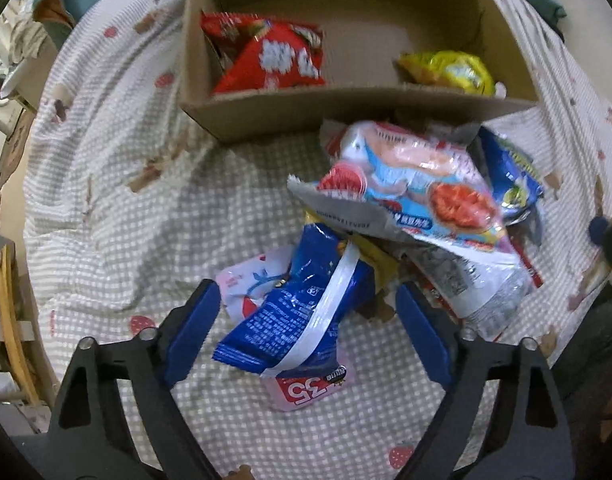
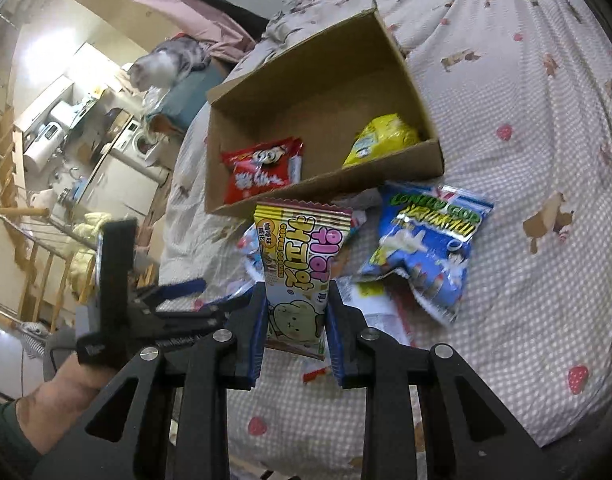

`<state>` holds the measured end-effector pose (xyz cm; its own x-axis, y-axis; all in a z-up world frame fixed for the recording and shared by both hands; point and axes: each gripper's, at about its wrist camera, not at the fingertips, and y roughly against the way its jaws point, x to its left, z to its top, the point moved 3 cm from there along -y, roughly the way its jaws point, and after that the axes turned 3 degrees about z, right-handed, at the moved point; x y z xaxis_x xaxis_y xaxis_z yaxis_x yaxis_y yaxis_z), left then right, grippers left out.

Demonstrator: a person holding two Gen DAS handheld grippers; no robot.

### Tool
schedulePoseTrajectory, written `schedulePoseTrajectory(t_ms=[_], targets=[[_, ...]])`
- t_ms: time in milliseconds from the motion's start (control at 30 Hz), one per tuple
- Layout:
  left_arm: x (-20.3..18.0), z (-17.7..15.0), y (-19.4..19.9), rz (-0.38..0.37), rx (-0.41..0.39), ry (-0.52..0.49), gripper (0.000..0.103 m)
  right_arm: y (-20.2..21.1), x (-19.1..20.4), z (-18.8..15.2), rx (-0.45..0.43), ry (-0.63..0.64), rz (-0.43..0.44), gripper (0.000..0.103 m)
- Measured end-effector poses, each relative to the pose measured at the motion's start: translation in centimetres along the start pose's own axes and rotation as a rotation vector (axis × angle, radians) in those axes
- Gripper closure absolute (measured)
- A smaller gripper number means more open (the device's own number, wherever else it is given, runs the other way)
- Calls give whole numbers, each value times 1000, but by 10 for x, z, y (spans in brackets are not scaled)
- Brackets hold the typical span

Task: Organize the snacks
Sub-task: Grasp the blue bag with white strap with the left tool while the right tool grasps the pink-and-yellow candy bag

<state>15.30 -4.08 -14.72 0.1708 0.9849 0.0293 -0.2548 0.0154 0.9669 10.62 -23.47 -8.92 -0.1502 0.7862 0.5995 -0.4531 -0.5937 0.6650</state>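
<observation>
Your right tool (image 2: 294, 320) grips a yellow-and-pink cookie packet (image 2: 302, 264) upright, lifted off the bed (image 2: 525, 200) and aimed at the cardboard box (image 2: 329, 96) at twelve o'clock, where a red bag (image 2: 262, 172) and yellow bag (image 2: 385, 136) already sit. Your left tool (image 1: 307, 312) hangs wide open, pointing down over a blue packet (image 1: 298, 312) in the loose pile, likely next.

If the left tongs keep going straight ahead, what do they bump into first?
Probably the blue packet, which lies between the open left tongs. Beyond it sits the snack pile, then the box. Depth is hard to judge.
</observation>
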Motion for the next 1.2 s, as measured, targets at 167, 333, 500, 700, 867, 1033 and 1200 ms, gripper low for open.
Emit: schedulePoseTrajectory(t_ms=[167, 333, 500, 700, 867, 1033, 1200], targets=[[-8, 1, -17, -1, 43, -16, 30, -10, -1, 2, 11, -19, 9, 75], [-15, 2, -25, 6, 57, -36, 51, -17, 0, 3, 25, -13, 2, 75], [-25, 0, -31, 20, 75, -73, 64, -18, 1, 4, 29, -17, 10, 75], [-33, -9, -24, -9, 75, -66, 75, -20, 1, 3, 34, -11, 0, 75], [-35, -16, -15, -19, 67, -66, 76, -17, 2, 2, 28, -1, -5, 75], [-26, -24, 0, -18, 54, -55, 76, -18, 1, 1, 30, 0, -25, 75], [-11, -37, 9, -22, 61, -22, 76, -14, 6, 2, 15, 18, -25, 75]])
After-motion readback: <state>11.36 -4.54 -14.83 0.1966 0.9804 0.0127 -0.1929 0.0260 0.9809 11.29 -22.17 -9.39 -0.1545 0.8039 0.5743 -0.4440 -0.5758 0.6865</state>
